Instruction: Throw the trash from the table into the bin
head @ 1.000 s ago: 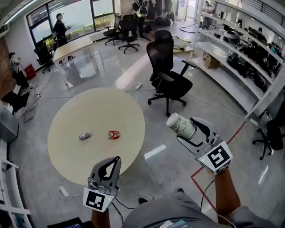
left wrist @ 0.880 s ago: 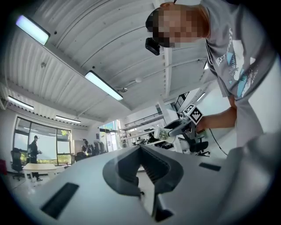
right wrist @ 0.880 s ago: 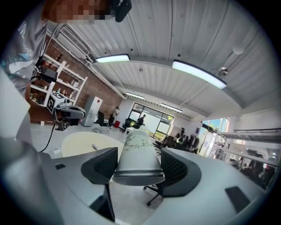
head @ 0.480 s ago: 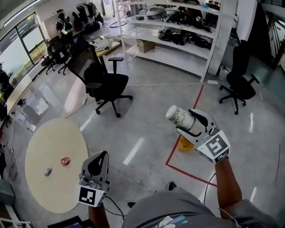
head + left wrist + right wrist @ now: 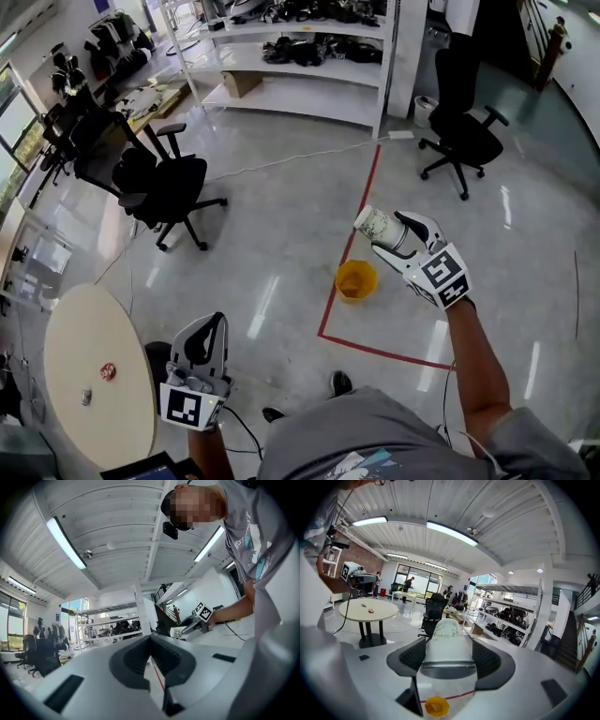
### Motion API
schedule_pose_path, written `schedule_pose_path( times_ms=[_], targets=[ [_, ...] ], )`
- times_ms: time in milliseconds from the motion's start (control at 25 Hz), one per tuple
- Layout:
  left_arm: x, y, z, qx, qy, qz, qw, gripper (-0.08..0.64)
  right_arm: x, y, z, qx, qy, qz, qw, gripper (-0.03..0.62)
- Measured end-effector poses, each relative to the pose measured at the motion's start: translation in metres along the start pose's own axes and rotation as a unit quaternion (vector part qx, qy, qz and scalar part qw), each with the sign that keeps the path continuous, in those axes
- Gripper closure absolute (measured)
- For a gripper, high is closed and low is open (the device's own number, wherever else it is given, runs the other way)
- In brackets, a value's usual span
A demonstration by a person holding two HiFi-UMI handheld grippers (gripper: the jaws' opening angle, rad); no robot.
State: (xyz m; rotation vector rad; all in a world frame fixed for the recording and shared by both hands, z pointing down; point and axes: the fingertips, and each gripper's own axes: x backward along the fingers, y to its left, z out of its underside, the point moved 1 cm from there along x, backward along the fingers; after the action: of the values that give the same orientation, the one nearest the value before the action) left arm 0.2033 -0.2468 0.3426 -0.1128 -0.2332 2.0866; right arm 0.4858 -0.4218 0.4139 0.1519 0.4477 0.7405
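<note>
Big change over the last second: I've swung away from the counter (image 5: 103, 431). It was right in front of me, now it sits at the lower left edge of the head view, well behind my working side. The yellow bin (image 5: 356, 279) was not in sight then. Now it is on the floor just beside the red tape line (image 5: 349, 246), and it also shows low in the right gripper view.

My right gripper (image 5: 392, 236) is still clamped on the paper cup (image 5: 377, 223), jaws pressed on both sides of it, cup lying roughly sideways with its mouth pointing away from me. Same grip as before, no slip that I can see.

The cup is near the bin but not over it yet. In the head view it hangs up and to the right of the rim.

My left gripper (image 5: 208, 339) is low at my left with its jaws together and nothing between them, same as before.

Read for the task: the carry leg is nearly done and the drop is not. Next I'd need to bring the cup over the bin mouth and let the jaws part.

A red crumpled piece (image 5: 108, 372) and a grey piece (image 5: 86, 397) are still on the counter, so there is more to fetch after this cup.
</note>
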Motion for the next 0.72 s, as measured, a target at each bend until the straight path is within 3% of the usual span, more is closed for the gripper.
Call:
schedule_pose_path(
  times_ms=[320, 720],
  targets=[
    [-0.019, -0.006, -0.011, -0.016, 0.021, -0.005, 0.9996, 0.517, -0.017, -0.050, 0.034, -0.037, 0.007, 0.009, 0.999, 0.284],
    [-0.009, -0.024, -0.001, -0.013, 0.028, -0.023, 0.9993, 0.517, 0.012, -0.038, 0.039, -0.032, -0.010, 0.006, 0.999, 0.284]
  ],
)
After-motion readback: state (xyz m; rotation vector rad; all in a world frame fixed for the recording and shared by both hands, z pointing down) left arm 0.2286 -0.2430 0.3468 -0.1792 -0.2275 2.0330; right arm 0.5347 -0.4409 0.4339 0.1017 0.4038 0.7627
